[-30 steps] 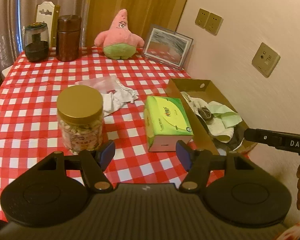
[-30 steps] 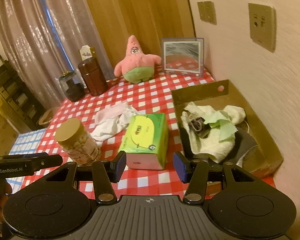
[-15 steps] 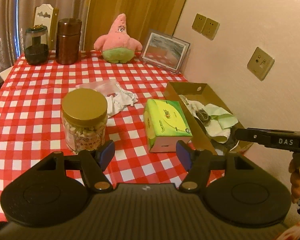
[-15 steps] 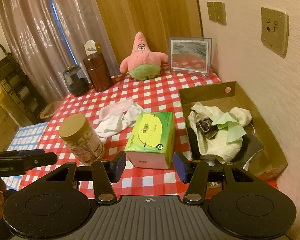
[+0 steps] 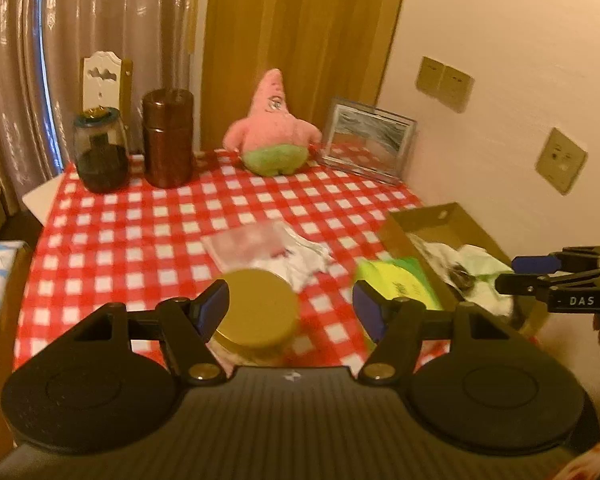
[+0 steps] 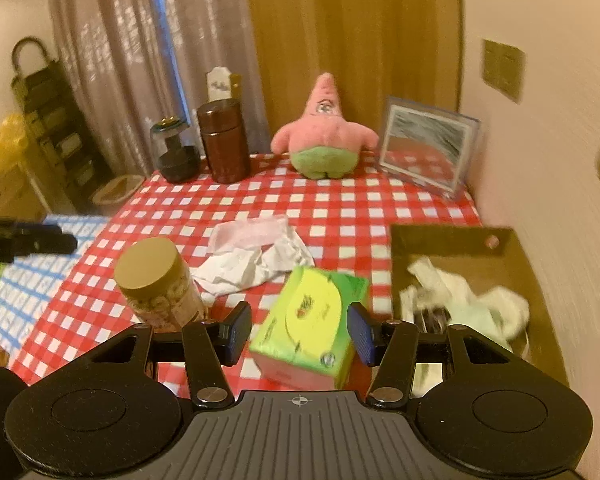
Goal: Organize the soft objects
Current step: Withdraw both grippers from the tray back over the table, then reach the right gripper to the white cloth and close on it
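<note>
Both grippers hover over the checked table with nothing held: the left gripper (image 5: pixel 290 306) stands wide open above the gold-lidded jar (image 5: pixel 258 312), the right gripper (image 6: pixel 298 332) about half open over the green tissue pack (image 6: pixel 312 322). Several cloths already lie in the cardboard box (image 6: pixel 452 246); the crumpled white cloth (image 6: pixel 256 264) lies mid-table. It looks like an approach step, and the next move calls for reaching past the jar to pinch that cloth.
</note>
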